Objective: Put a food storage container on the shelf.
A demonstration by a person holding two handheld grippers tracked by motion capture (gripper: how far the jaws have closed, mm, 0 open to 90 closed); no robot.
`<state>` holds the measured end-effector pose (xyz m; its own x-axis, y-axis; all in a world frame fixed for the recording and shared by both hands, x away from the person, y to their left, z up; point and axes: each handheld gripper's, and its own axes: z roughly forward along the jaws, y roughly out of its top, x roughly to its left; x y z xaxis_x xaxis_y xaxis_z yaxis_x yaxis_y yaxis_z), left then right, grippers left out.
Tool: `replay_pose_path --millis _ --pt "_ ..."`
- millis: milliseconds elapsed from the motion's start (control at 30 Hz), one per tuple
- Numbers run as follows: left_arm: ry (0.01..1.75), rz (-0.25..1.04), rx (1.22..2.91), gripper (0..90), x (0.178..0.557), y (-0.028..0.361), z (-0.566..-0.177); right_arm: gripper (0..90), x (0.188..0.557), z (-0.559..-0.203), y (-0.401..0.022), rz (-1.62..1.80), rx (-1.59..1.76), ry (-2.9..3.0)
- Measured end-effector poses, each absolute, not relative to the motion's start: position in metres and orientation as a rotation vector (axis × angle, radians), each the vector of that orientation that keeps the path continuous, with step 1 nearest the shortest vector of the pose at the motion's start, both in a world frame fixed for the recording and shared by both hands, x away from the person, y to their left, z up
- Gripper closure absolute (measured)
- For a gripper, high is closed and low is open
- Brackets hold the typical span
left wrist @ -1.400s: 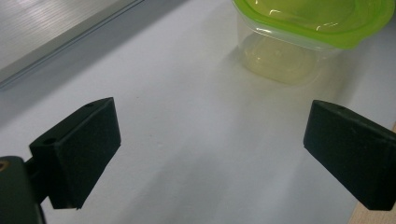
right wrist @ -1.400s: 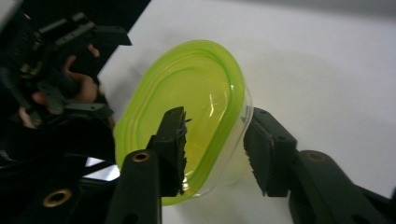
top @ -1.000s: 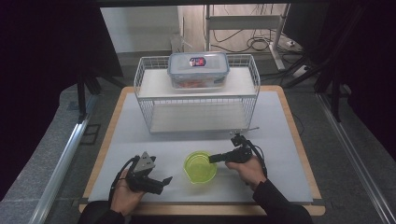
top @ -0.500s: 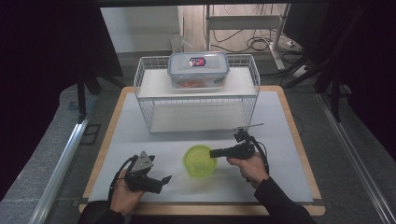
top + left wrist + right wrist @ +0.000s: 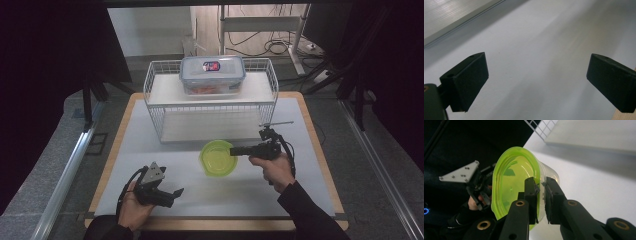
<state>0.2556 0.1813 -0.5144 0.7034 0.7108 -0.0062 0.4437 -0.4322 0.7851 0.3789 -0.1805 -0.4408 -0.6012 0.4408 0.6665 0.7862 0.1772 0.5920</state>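
A lime-green plastic bowl (image 5: 218, 158) hangs a little above the white mat, in front of the wire rack. My right gripper (image 5: 236, 150) is shut on its right rim, one jaw inside the bowl and one outside. In the right gripper view the bowl (image 5: 509, 185) is tipped on edge, pinched at the rim by my right gripper (image 5: 540, 192). My left gripper (image 5: 172, 193) rests low at the mat's near left, held in a hand. In the left gripper view my left gripper (image 5: 537, 82) stands open over bare mat with nothing between its jaws.
A white wire rack (image 5: 155, 115) stands at the back of the mat (image 5: 310, 130). On its top shelf sits a clear lidded food box (image 5: 212, 74). The wooden table edge (image 5: 327, 175) borders the mat. Dark floor and metal rails lie to both sides.
My right gripper has lifted the green bowl off the mat and carried it toward the rack. The left gripper has stayed where it was.
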Motion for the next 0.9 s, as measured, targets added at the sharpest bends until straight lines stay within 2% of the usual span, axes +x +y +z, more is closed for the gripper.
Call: replay_pose_path --millis 900 --pt "0.874 0.404 2.106 3.0 0.257 0.182 -0.516 81.2 0.410 -0.360 -0.185 -1.540 -1.160 -2.054"
